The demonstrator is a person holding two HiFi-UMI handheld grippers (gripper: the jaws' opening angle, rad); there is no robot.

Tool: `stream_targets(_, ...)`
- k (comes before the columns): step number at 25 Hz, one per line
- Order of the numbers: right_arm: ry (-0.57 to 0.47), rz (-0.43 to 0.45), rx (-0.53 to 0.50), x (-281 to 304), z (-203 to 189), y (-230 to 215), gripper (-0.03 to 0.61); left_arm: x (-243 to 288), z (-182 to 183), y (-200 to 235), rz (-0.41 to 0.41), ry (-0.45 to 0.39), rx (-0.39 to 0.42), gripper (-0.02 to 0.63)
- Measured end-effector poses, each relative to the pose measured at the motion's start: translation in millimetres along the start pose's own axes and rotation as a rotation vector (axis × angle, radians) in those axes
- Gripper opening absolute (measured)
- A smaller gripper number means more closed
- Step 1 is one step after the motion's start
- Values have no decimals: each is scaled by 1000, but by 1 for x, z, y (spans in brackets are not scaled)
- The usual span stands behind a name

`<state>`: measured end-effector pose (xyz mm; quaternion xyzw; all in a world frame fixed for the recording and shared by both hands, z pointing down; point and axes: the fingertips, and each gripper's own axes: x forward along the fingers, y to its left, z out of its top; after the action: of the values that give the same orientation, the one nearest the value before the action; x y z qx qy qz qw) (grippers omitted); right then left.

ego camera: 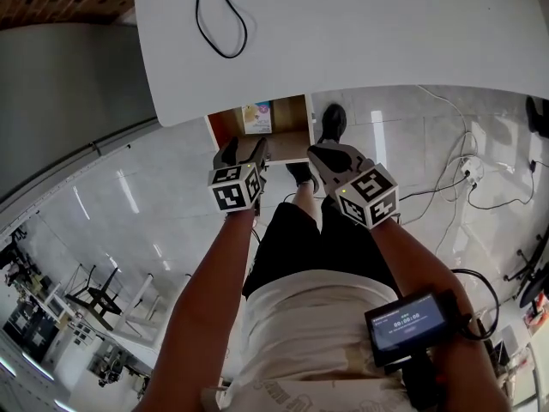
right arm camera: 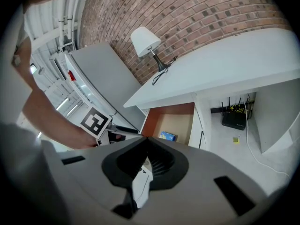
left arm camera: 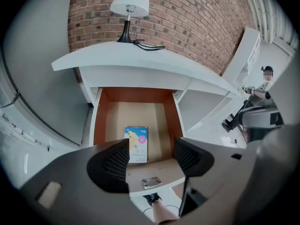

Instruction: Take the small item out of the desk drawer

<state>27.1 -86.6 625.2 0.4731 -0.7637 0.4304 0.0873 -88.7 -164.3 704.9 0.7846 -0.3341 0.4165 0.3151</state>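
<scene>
one small packet, blue-yellow, pink spot, flat in open drawer; left gripper jaws apart, right gripper jaws together

White-shaded lamp beside a black cable — brick wall behind.

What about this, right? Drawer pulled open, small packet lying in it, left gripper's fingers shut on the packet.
Not the grip. The left gripper view shows the left gripper with fingers apart, short of the packet, holding nothing. The drawer is open and the packet lies in it.
</scene>
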Motion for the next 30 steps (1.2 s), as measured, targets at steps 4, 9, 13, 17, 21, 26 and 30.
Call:
stream_targets(4,-11,-11,22,3,-3,-4,6,11,-4,2,-7,28,14,318)
stream_targets(9,-17,-26,59,9,-23,-16,6,33,-14,10,2,54,27,336)
stream_targets(13,-17,-37,82,15,-36,-25,6,49,-19,12,-8,67,33,339)
stream_targets(17,-29,-42,96,12,-35,-29,6,59,-18,8,-20,73,42,339)
stream_targets(21,-40,-42,104,15,-33,-32,6,67,-18,10,-9,82,49,339)
stream_targets(26,-48,-44,128,14,-33,-35,6,80,-16,15,10,94,51,339)
stream_targets(30,-51,-42,136,14,-32,-34,6,90,-2,18,8,84,33,339)
